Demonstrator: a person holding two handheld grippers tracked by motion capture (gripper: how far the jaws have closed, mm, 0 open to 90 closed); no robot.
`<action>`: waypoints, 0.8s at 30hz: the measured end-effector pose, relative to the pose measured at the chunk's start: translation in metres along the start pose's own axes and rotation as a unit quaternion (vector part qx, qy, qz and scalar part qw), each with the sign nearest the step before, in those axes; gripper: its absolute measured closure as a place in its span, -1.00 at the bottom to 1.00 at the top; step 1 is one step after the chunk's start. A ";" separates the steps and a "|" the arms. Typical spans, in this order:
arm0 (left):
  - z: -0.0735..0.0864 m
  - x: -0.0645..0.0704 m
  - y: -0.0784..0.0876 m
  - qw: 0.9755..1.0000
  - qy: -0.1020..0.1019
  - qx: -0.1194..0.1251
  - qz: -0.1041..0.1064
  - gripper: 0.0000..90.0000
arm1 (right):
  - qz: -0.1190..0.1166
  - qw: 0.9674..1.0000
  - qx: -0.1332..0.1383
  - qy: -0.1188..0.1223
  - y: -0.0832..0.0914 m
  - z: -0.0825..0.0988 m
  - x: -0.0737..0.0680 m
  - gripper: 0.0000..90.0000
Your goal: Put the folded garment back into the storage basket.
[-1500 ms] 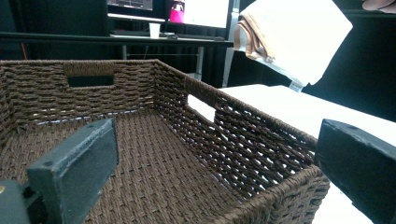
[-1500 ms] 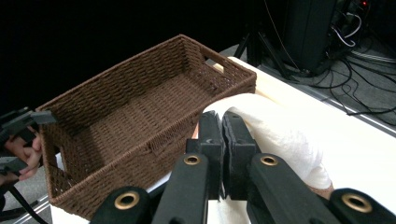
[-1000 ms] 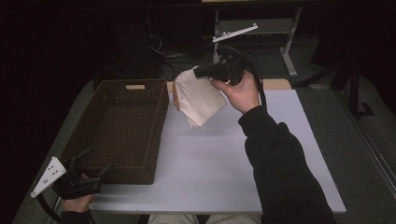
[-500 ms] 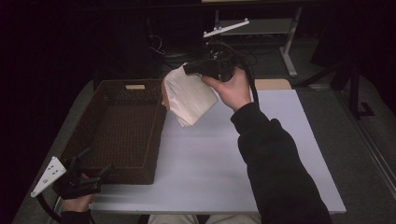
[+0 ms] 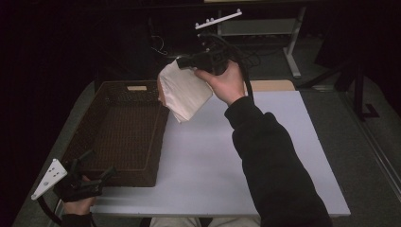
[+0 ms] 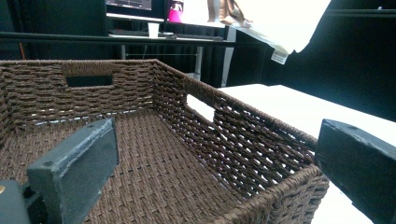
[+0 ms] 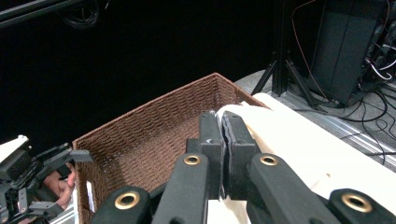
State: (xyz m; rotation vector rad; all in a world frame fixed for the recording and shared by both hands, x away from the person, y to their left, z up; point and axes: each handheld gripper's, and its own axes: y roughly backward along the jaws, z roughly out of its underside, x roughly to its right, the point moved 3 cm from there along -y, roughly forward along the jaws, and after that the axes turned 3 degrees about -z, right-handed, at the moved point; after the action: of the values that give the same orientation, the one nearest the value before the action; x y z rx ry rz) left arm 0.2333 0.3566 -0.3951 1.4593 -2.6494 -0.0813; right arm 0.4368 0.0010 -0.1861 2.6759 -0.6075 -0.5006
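Observation:
A white folded cloth (image 5: 184,92) hangs in the air over the far right corner of a brown woven basket (image 5: 118,127). My right gripper (image 5: 182,64) is shut on the cloth's upper edge; in the right gripper view its jaws (image 7: 222,123) pinch the cloth (image 7: 289,140) above the basket (image 7: 154,130). My left gripper (image 5: 99,164) stays low at the basket's near left corner, open and holding nothing. In the left gripper view its wide-apart jaws (image 6: 219,177) frame the basket's inside (image 6: 154,154), with the cloth (image 6: 285,23) high at the upper right.
The basket stands on the left part of a white table (image 5: 213,161). Behind the table are a metal stand (image 5: 295,52), cables and dark equipment. The left hand's gripper (image 7: 42,172) also shows at the lower left of the right gripper view.
The right hand has carried the cloth to the left and a little higher, from over the table toward the basket's far right corner. The left gripper has stayed put.

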 end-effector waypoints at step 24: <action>-0.001 -0.001 0.002 1.000 0.004 0.004 0.002 -1.00 | -0.040 0.999 -0.008 0.026 -0.055 -0.024 -0.037 0.93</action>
State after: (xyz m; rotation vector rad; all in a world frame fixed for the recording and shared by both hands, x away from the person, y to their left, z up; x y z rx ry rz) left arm 0.2325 0.3584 -0.3945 1.4551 -2.6499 -0.0640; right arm 0.4343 0.0705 -0.1780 2.6970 -0.4821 -0.4532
